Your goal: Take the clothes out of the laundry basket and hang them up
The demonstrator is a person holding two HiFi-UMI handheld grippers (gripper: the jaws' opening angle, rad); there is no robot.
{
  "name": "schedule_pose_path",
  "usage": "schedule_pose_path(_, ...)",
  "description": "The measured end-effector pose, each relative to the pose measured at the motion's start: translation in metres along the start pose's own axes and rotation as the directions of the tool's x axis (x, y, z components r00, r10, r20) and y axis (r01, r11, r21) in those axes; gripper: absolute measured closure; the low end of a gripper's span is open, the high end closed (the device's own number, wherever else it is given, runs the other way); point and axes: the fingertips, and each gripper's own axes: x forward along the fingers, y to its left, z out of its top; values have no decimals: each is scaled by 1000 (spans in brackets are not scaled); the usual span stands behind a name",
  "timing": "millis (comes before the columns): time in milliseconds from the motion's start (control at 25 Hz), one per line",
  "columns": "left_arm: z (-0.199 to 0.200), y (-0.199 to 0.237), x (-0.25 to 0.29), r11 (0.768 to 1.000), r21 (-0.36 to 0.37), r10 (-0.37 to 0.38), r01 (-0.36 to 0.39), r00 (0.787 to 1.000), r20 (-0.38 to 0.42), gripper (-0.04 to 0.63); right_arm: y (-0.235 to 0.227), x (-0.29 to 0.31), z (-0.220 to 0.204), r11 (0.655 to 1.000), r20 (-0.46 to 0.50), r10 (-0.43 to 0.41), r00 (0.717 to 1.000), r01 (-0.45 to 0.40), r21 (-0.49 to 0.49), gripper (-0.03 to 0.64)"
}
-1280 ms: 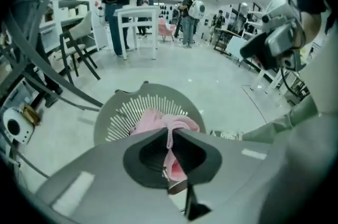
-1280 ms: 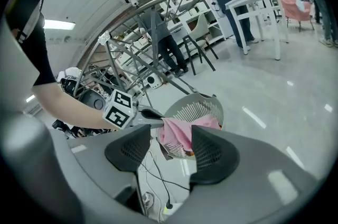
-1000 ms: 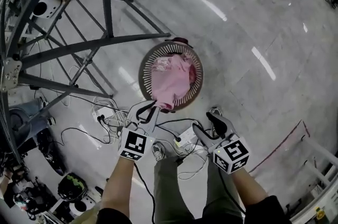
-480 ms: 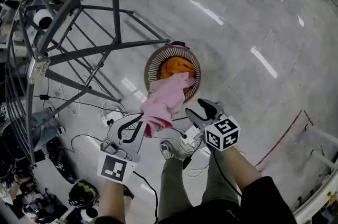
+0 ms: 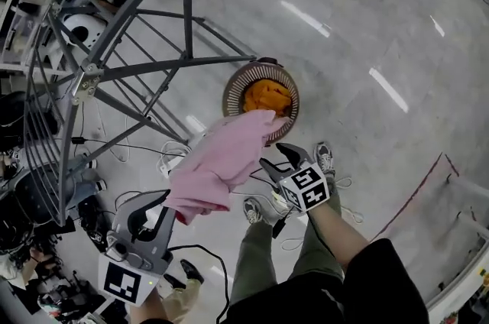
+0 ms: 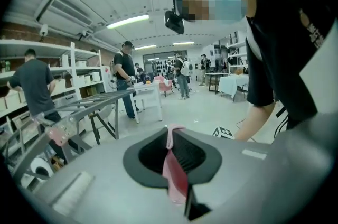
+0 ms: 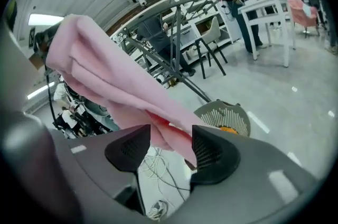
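A pink garment (image 5: pixel 221 162) hangs from my left gripper (image 5: pixel 162 202), which is shut on its top end at the lower left of the head view. In the left gripper view a pink strip of cloth (image 6: pixel 173 170) is pinched between the closed jaws of the left gripper (image 6: pixel 171 151). The garment's lower end trails toward the round slatted laundry basket (image 5: pixel 231 95), where an orange garment (image 5: pixel 267 95) lies. My right gripper (image 5: pixel 277 157) stands open beside the cloth. In the right gripper view, the pink garment (image 7: pixel 116 80) passes between the spread jaws of the right gripper (image 7: pixel 171 146), above the basket (image 7: pixel 232 111).
A grey metal drying rack (image 5: pixel 122 70) stands to the left of the basket, also visible as the rack (image 7: pixel 177 22). Cables and a power strip (image 5: pixel 172 158) lie on the floor near my feet. Several people and a white table (image 7: pixel 269 6) are farther off.
My left gripper has risen and swung toward the lower left, pulling the pink garment out of the basket and uncovering the orange one. My right gripper has moved up beside the cloth.
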Motion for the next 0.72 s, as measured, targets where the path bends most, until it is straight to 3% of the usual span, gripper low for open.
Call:
schedule_pose_path(160,21,2,-27,1000,-3,3,-3,999,33,580,17,5,39,999,98,20,995,-17,-35,373)
schedule_pose_path(320,25,12,-42,993,-114,16,-6,996,91,580,49,23,46,983,43,115,992,-108,-151,379)
schedule_pose_path(400,25,15,-45,987,-159,24,-6,994,107,580,66,29,47,973,26,156,987,-149,-179,421)
schedule_pose_path(560,25,11,-47,970,-241,22,11,991,134,580,94,36,55,963,34,194,980,-184,-195,592)
schedule_pose_path(720,12,11,-53,968,-247,61,-37,994,89,580,93,25,67,978,86,194,977,-186,-99,603)
